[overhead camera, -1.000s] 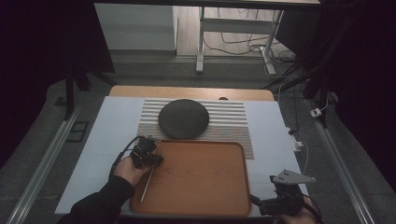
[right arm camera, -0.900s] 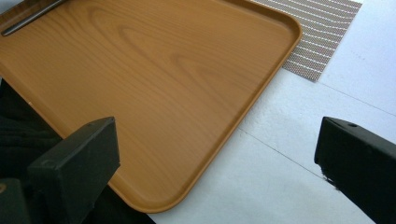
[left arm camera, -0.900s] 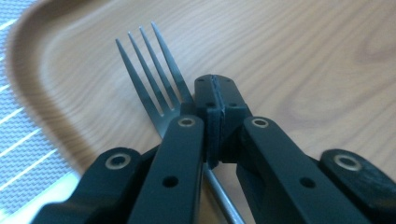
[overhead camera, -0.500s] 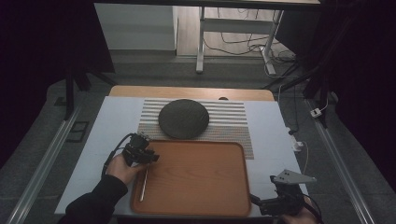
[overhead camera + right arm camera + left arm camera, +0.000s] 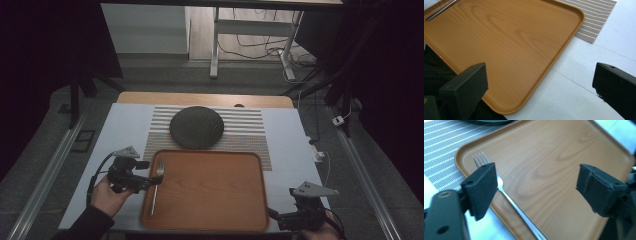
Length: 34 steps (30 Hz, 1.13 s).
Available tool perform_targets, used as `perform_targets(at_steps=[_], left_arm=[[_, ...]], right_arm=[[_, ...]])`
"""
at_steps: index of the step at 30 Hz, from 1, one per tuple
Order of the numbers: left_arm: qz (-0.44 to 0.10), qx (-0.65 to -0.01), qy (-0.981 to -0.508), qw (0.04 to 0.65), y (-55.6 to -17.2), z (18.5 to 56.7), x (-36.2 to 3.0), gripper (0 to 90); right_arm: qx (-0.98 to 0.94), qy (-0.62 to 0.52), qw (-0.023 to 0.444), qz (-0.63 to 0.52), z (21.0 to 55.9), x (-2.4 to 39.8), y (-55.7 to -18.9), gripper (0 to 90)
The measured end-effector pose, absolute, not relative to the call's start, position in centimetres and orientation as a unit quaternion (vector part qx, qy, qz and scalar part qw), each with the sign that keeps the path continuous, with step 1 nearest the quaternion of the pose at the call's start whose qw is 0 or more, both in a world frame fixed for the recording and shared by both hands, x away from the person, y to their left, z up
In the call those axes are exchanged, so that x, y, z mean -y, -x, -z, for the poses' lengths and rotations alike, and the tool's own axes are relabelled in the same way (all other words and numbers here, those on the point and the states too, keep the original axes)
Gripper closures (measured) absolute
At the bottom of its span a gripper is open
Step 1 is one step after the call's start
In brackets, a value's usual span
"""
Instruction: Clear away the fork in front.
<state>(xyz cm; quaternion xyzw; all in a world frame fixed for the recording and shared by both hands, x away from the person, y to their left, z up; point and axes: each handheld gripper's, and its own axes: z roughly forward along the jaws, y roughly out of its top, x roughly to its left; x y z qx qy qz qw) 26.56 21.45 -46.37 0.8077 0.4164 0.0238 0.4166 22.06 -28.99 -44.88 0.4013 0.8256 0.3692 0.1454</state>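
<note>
Since a second ago our left gripper (image 5: 156, 181) has lifted off the slim silver metal fork (image 5: 506, 195), jaws now wide, at lower left. Our right gripper (image 5: 541, 87) idles open at lower right. We judge that dragging either across the shallow orange wooden tray (image 5: 210, 220) could knock the fork off its edge.

Left tongs (image 5: 150, 181) and right tongs (image 5: 272, 216), jaws wide apart, both low.

High view: dim, dark surroundings, table (image 5: 125, 130) evenly lit, soft shadows. Gripper views: brighter, close jaws slightly soft, mild glare on tray (image 5: 564, 165); fork (image 5: 506, 195) handle blurred.
</note>
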Motion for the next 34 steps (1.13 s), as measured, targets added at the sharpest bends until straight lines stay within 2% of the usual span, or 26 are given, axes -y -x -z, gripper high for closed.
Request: perform_targets(at_steps=[3, 13, 23, 26, 34], left_arm=[[-0.028, -0.420, -0.800, 0.428, -25.0, 46.3, -22.5, 9.7], [-0.036, -0.431, -0.774, 0.462, -21.4, 46.5, -25.6, 1.3], [-0.028, -0.455, -0.773, 0.442, -19.5, 47.8, -27.2, 0.0], [-0.041, -0.459, -0.775, 0.431, -19.0, 47.7, -27.3, 0.0], [-0.039, -0.478, -0.778, 0.406, -19.1, 47.7, -27.1, 0.0]], right_arm=[[-0.825, -0.402, 0.146, -0.369, 44.9, 29.0, -22.1, 0.2], [-0.826, -0.402, 0.145, -0.368, 44.9, 29.0, -22.1, 0.2], [-0.826, -0.403, 0.144, -0.368, 44.9, 28.9, -22.1, 0.2], [-0.826, -0.403, 0.144, -0.367, 44.9, 28.9, -22.1, 0.2], [-0.828, -0.402, 0.145, -0.364, 44.9, 28.9, -22.1, 0.2]])
